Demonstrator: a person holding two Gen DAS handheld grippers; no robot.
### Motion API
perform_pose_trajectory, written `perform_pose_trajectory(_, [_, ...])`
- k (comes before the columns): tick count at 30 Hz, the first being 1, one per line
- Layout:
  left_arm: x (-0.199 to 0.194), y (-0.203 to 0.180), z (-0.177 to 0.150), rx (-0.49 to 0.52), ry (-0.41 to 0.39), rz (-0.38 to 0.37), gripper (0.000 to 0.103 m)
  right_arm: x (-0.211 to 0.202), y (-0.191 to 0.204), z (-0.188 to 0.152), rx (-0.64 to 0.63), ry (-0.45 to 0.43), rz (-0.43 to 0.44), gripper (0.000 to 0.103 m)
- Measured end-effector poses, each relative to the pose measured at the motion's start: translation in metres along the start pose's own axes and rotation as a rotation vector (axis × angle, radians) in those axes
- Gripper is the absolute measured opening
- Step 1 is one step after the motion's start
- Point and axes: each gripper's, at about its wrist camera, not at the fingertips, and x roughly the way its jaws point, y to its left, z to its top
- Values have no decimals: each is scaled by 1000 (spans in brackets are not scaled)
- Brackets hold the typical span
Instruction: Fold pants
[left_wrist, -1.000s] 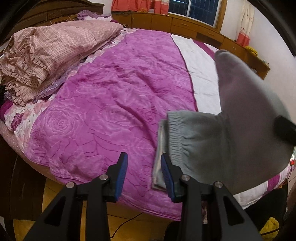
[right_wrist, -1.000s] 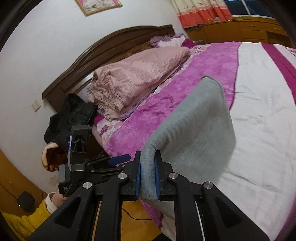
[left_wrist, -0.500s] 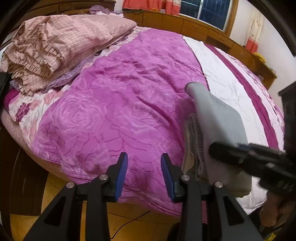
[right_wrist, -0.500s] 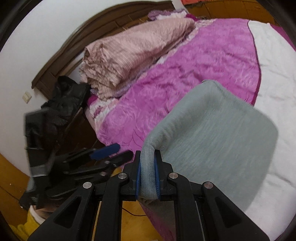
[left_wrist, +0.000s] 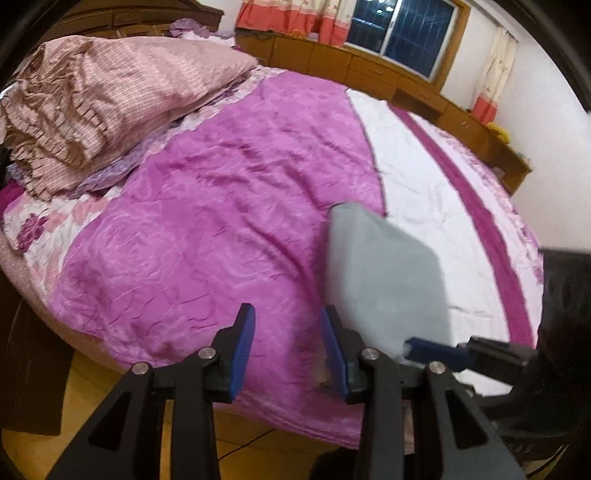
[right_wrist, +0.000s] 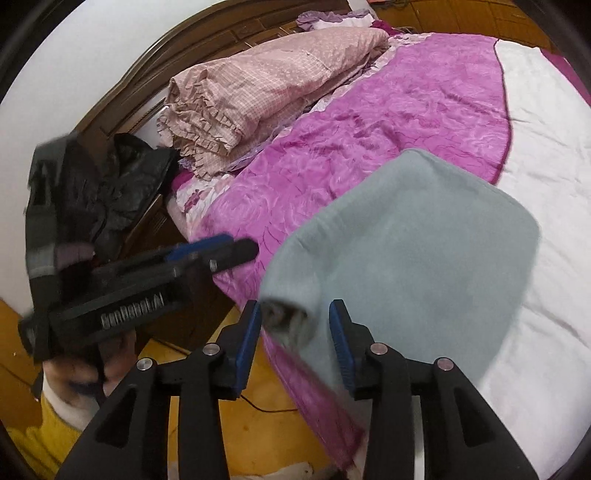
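Pants (right_wrist: 413, 258) lie folded in a grey bundle on the bed (left_wrist: 207, 236), near its front edge. My right tool (right_wrist: 295, 325) is spread apart, the bundle's near corner loose between its fingers. Left tool (left_wrist: 288, 332) also apart, empty, just beside the bundle. Judgement: final fold laid. Next: back both tools clear without snagging cloth.

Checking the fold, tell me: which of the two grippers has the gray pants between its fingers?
The right gripper: its open fingers straddle the folded edge of the gray pants. The left gripper is open too, over bare pink bedspread.
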Motion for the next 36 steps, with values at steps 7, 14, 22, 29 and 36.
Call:
perform_pose_trajectory(7, [16,-25,6,11,26,-114,47,-45,-33,-22,67,-82,-110,43])
perform_pose_trajectory(14, [60,-23,-7,-8,126,-98,47,-45,-85,-27,277,-99,-123,49])
perform_pose_trajectory(22, [78,0,-15,-132,165,-211,52,5,-107,-27,398,-18,22,49])
perform_pose_trajectory(29, [83,-6,-22,-137,157,-310,39,22,-110,-17,446,-30,75,33])
perform_pose_trajectory(36, [48,-28,-29,-67,98,-294,36,-11,-97,-16,386,-85,135,19])
